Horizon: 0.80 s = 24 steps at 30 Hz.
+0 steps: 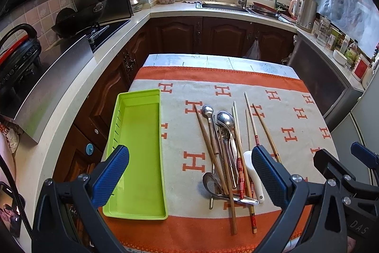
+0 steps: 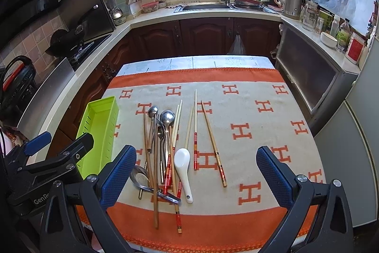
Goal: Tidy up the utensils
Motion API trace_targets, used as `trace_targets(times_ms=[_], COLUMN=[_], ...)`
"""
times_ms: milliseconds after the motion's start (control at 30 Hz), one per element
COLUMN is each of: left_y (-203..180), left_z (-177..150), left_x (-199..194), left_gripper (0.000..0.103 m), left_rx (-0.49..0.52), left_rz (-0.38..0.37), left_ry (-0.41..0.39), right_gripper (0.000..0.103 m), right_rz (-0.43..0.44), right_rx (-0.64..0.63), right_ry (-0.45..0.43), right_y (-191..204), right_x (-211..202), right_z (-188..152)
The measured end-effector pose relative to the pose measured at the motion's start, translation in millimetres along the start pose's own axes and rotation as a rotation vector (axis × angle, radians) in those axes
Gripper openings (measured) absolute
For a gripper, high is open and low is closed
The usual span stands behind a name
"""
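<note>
A lime green utensil tray (image 1: 139,148) lies empty at the table's left edge; it also shows in the right wrist view (image 2: 99,132). Beside it lies a pile of metal spoons (image 1: 225,120), wooden chopsticks (image 1: 208,141), red-banded chopsticks (image 1: 240,172) and a white ceramic spoon (image 1: 254,172). In the right wrist view the pile (image 2: 163,148) and white spoon (image 2: 183,165) lie left of centre, with one chopstick (image 2: 213,141) apart. My left gripper (image 1: 189,174) is open above the tray and pile. My right gripper (image 2: 196,179) is open above the pile's near end.
The table carries an orange and beige cloth (image 2: 248,110) with H marks. Dark wood cabinets (image 1: 201,34), a sink (image 1: 225,6) and a stove with pans (image 1: 78,23) ring the table. A kettle (image 2: 290,1) and jars stand on the right counter.
</note>
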State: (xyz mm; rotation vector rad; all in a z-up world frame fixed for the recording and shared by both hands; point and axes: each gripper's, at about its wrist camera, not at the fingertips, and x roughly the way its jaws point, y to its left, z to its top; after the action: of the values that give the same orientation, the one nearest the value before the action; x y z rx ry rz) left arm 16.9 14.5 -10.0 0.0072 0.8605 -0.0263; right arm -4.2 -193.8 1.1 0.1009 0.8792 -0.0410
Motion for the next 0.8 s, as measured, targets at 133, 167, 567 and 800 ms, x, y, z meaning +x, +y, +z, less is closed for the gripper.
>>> trace_targets(times_ms=[133,167,567,800], left_y=[0.3,0.3,0.1,0.3], left_z=[-0.2,-0.3,-5.4,-9.1], left_x=[-0.2,0.0,1.6,1.2], left_gripper=[0.102,0.102,0.102,0.102], left_rx=[0.000,-0.001,-0.007,-0.007], left_rz=[0.000,-0.001,-0.005,0.000], left_ry=[0.000,0.001,0.002,0.001], right_gripper=[0.103,0.103,0.103,0.103], right_rz=[-0.001,-0.002,-0.003,-0.002], right_rx=[0.000,-0.001,-0.004,-0.004], right_ry=[0.000,0.000,0.000,-0.001], right_y=[-0.3,0.2,2.6,1.2], right_x=[0.3,0.4,-0.3,1.3], right_z=[-0.5,-0.5,0.3,-3.6])
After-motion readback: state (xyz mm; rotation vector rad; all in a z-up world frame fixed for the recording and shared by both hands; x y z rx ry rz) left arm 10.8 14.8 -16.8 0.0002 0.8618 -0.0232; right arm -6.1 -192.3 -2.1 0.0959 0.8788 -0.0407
